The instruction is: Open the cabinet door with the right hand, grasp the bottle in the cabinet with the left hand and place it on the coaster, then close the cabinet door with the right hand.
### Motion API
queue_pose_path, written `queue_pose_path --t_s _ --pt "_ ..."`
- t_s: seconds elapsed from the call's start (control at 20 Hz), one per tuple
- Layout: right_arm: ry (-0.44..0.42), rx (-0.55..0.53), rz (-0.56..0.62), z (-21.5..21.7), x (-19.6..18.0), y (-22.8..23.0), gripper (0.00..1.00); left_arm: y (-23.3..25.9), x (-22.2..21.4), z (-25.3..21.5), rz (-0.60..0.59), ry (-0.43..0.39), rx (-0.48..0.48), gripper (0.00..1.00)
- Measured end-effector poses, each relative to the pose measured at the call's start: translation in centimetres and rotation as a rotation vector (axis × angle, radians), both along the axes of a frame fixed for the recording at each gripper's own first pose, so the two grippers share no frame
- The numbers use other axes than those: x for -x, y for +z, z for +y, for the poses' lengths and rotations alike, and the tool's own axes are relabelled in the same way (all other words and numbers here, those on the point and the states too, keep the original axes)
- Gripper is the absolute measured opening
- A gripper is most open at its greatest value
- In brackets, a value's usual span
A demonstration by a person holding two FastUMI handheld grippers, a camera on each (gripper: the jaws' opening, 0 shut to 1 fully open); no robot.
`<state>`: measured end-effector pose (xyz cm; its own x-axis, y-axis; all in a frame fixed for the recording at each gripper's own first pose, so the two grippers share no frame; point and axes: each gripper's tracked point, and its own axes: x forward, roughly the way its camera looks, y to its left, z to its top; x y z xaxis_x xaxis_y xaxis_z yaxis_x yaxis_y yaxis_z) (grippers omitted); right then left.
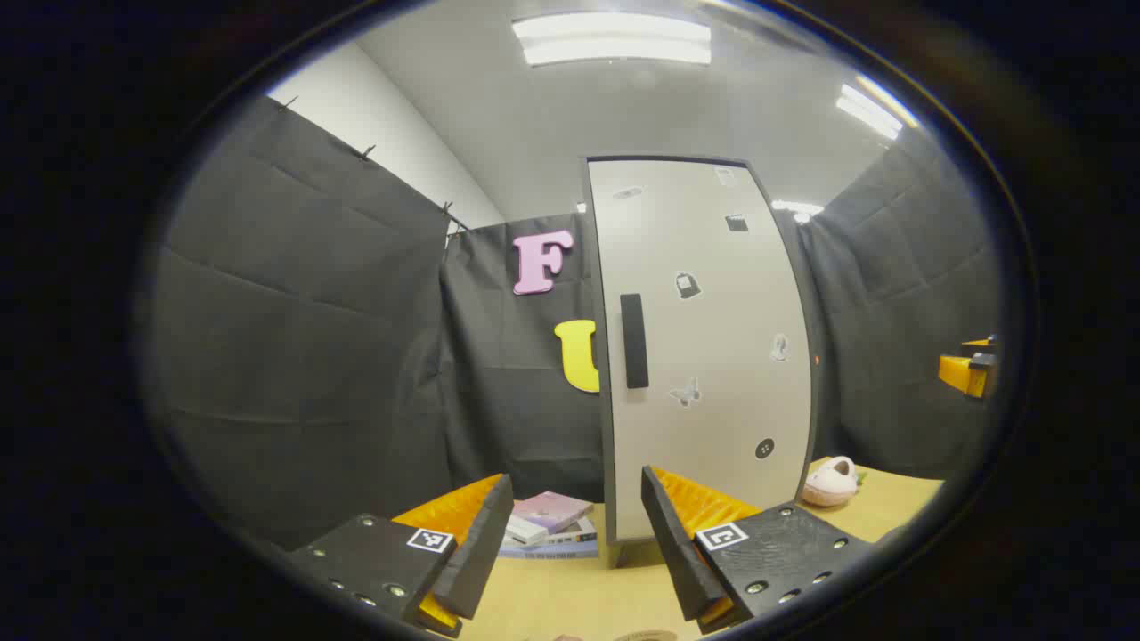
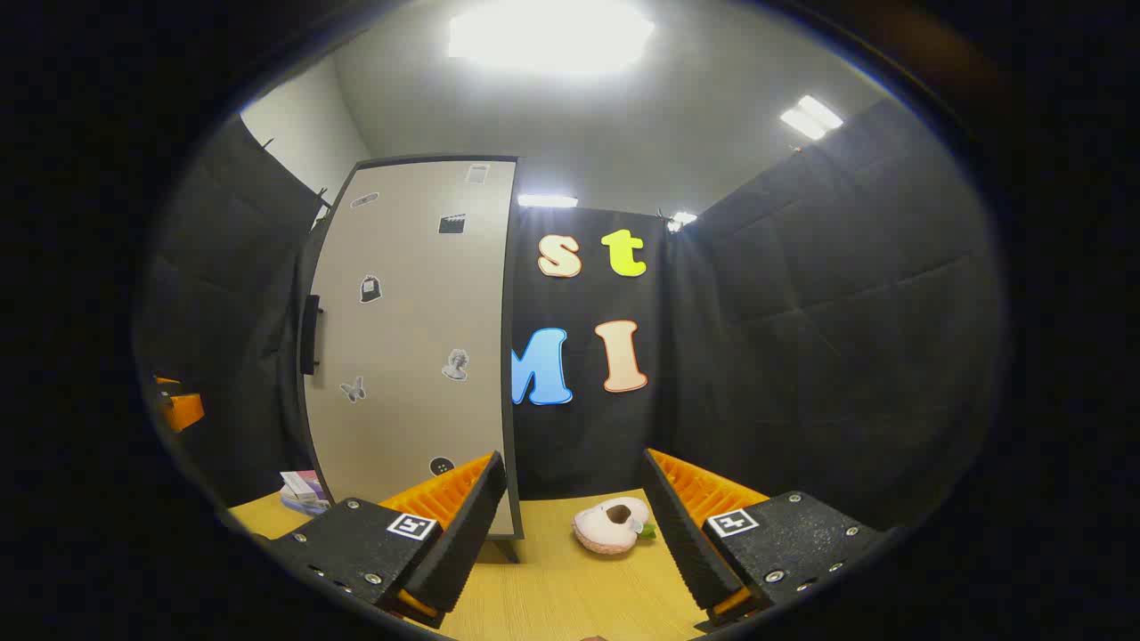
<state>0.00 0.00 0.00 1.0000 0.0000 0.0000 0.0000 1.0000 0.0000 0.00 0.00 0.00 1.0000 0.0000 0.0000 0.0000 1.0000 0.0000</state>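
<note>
The booth is lined with black cloth walls under a white ceiling with lit panel lamps. A light wooden table (image 1: 570, 596) forms the work surface.

Cabinet: a tall cabinet (image 1: 704, 347) stands on the table against the back wall. Its pale door (image 2: 410, 347) is closed, flush within a dark frame. A dark vertical handle (image 1: 633, 341) sits near the door's left edge at mid-height; in the right gripper view the handle (image 2: 311, 334) appears at the far left edge of the door, seen side-on. Several small stickers are scattered over the door face. The bottle is not visible with the door closed.

Table items: a stack of books (image 1: 552, 525) lies to the left of the cabinet base. A pink plush slipper (image 2: 613, 525) lies on the table to the right of the cabinet. At the bottom edge of the left gripper view, a sliver of a round tan object, possibly the coaster (image 1: 646, 636), is visible; identification is uncertain.

Left gripper (image 1: 574, 543): jaws apart, holding nothing, raised above the table and facing the cabinet door, well apart from it.

Right gripper (image 2: 574, 534): jaws apart, holding nothing, facing the cabinet's right edge and the slipper, clear of the handle. This gripper also appears at the far right of the left gripper view.
</note>
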Motion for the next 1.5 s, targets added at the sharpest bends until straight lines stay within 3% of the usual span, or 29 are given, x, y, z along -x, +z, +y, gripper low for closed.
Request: queue_pose_path --t_s 0.05,0.15,0.35,0.4,0.45,0.8,1.0,1.35,1.5 --pt "-0.001 -0.002 0.001 0.0 -0.1 0.0 0.94 0.0 0.1 0.0 0.001 0.000 0.000 0.87" --pt "0.000 -0.006 0.001 0.0 0.0 -0.1 0.94 0.0 0.0 -0.1 0.000 0.000 0.000 0.83" --pt "0.001 -0.007 0.003 0.1 -0.1 -0.1 0.94 0.1 0.1 -0.1 -0.001 -0.002 -0.003 0.83" --pt "0.001 -0.007 0.002 0.1 -0.1 -0.1 0.94 0.1 0.1 -0.1 0.000 -0.002 -0.003 0.87" --pt "0.002 -0.008 0.002 0.1 -0.1 -0.1 0.94 -0.1 0.0 -0.1 0.002 -0.001 -0.003 0.83" --pt "0.007 -0.011 -0.001 0.4 -0.3 0.1 0.94 0.0 -0.2 0.0 0.001 0.006 0.000 0.87" --pt "0.014 -0.016 -0.002 0.9 -0.4 0.3 0.94 0.2 0.0 0.2 -0.003 0.011 0.002 0.83" --pt "0.096 -0.061 -0.002 5.2 -2.6 1.7 0.94 0.6 0.2 2.7 -0.015 0.056 -0.026 0.79" --pt "0.149 -0.088 -0.018 7.9 -4.0 3.1 0.94 0.8 0.9 4.4 -0.016 0.089 -0.044 0.83"
